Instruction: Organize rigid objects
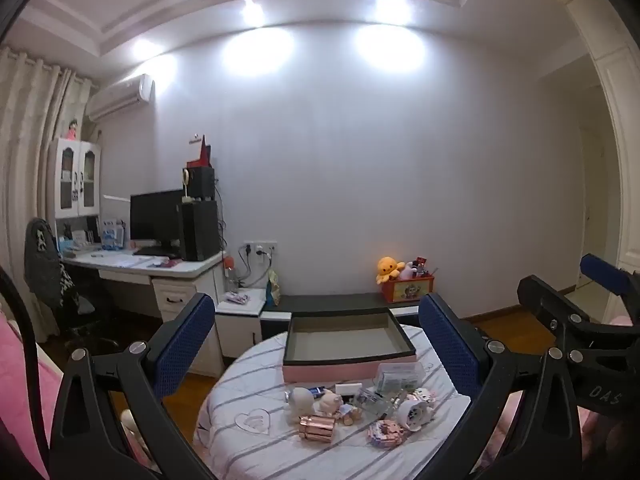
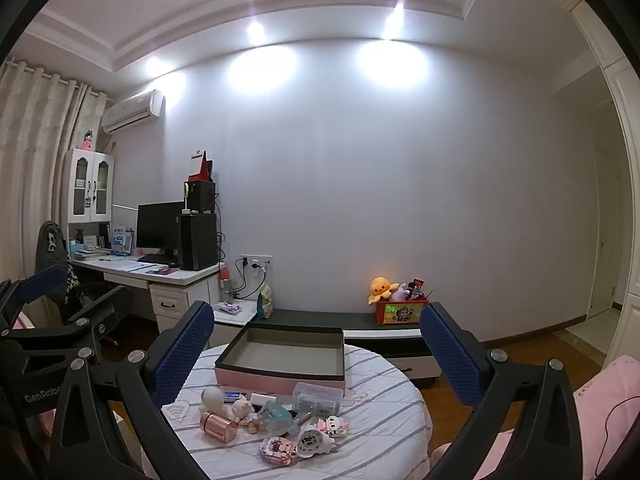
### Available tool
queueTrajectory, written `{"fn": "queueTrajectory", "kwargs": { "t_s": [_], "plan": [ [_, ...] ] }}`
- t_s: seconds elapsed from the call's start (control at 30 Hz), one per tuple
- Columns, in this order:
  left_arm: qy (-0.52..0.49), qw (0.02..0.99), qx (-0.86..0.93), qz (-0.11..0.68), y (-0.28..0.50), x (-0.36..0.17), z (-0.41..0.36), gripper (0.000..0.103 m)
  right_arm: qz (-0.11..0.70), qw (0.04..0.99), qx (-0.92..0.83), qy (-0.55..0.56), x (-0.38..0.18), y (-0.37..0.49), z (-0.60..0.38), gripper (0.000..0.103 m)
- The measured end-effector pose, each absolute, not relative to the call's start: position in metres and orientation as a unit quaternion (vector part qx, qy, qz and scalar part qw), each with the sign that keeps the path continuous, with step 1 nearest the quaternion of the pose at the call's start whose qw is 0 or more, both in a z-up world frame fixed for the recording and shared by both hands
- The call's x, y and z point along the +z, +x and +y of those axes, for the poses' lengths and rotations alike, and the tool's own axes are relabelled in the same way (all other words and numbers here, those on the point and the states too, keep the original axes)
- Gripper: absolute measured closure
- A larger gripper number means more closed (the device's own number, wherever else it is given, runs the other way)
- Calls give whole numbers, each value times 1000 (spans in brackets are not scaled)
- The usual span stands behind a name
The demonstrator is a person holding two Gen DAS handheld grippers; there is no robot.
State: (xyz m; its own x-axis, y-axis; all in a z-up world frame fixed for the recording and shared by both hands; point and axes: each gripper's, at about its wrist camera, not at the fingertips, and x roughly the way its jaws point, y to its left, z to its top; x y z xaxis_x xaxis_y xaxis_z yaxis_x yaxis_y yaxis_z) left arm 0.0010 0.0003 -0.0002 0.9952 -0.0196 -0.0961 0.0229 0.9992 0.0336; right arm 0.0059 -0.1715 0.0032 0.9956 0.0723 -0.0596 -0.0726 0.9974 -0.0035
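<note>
- Fingers of the left gripper spread wide, holding nothing; small trinkets lie on the round counter, empty pink box at their 12 o'clock.
- Right gripper likewise wide, empty; copper canister at the trinkets' 9 o'clock edge.

"DAS" on right gripper, seemingly "CenRobo" on left gripper

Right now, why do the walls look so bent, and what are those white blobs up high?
In both wrist views the wide lens bows the ceiling edges and doorway and darkens the corners. In the left view two ceiling lights flare and throw bright patches on the wall; the right view shows the same glare. The small toys look soft, slightly blurred.
</note>
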Motion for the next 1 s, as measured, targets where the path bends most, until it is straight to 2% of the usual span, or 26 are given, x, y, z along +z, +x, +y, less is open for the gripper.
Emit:
{"fn": "queueTrajectory", "kwargs": {
  "t_s": [1.0],
  "plan": [
    [17,999,7,42,2,-2,3,0,35,999,39,-2,2,8,-167,0]
  ]
}}
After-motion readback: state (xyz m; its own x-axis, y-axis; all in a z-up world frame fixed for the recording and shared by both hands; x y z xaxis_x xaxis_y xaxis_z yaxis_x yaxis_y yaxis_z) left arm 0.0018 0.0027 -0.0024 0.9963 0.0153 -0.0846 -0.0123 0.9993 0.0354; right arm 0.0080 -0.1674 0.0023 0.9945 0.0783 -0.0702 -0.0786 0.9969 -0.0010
